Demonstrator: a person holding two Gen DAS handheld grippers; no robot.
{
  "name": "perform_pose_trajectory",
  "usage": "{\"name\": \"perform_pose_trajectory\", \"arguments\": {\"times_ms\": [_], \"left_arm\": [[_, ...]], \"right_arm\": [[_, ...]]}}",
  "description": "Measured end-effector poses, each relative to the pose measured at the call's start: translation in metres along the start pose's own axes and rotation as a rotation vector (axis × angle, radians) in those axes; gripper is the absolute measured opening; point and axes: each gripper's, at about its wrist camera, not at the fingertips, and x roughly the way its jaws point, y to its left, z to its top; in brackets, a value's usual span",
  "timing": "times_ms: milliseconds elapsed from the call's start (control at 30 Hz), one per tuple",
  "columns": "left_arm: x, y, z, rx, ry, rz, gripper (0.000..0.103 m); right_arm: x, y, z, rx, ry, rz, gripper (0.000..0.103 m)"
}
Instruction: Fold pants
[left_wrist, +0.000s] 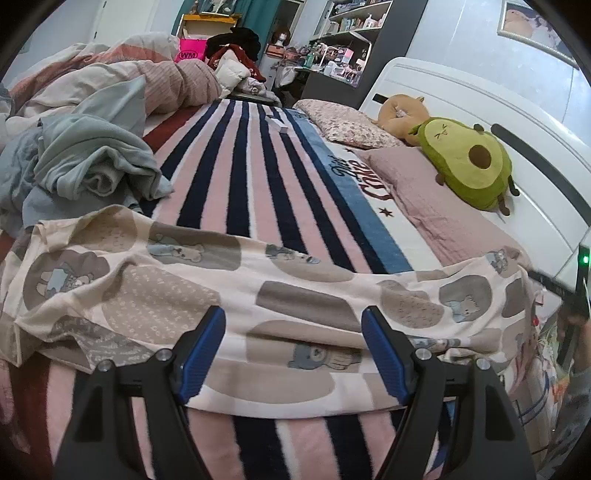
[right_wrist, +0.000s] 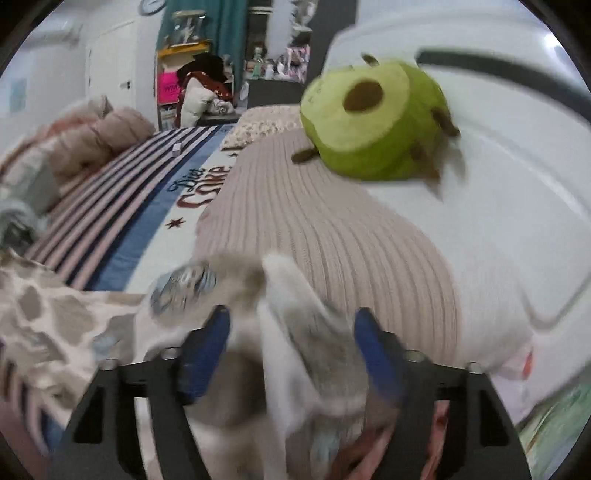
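Observation:
The pants (left_wrist: 258, 295) are cream with grey blotches and small bear prints. They lie stretched sideways across the striped blanket (left_wrist: 236, 184) on the bed. My left gripper (left_wrist: 293, 347) is open just above the pants' near edge, its blue pads apart with cloth between them. In the right wrist view, which is blurred, one end of the pants (right_wrist: 295, 325) stands bunched up between the spread blue fingers of my right gripper (right_wrist: 291, 343). The rest of the pants (right_wrist: 55, 325) trails off to the left.
A heap of pale blue clothes (left_wrist: 85, 166) and a pink duvet (left_wrist: 122, 85) lie at the left. A pink pillow (right_wrist: 332, 240), an avocado plush (left_wrist: 469, 162) (right_wrist: 373, 118) and an orange plush (left_wrist: 402, 110) sit by the white headboard (left_wrist: 480, 103). A small white box (left_wrist: 277, 125) lies on the blanket.

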Motion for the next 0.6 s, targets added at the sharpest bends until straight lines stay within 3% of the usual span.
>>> {"name": "perform_pose_trajectory", "arguments": {"times_ms": [233,367,433,467,533,600], "left_arm": [[-0.007,-0.02,-0.001,0.02,0.003,-0.023,0.073],[-0.008,-0.03,0.001,0.026,0.004,-0.026,0.073],[-0.008,-0.033,0.002,0.026,0.005,-0.021,0.073],[-0.009,-0.034,0.002,0.028,0.004,-0.02,0.073],[-0.011,-0.035,0.004,0.031,-0.001,-0.016,0.073],[-0.013,-0.033,0.005,0.032,-0.007,-0.008,0.073]], "right_arm": [[-0.008,-0.054,-0.074,0.264,0.092,0.181,0.078],[0.016,-0.056,-0.112,0.36,0.129,0.299,0.078],[0.024,-0.051,-0.119,0.394,0.098,0.344,0.075],[0.025,-0.048,-0.12,0.389,0.081,0.351,0.069],[0.026,-0.039,-0.116,0.366,0.07,0.333,0.024],[0.025,-0.029,-0.109,0.331,0.057,0.294,0.007]]}}
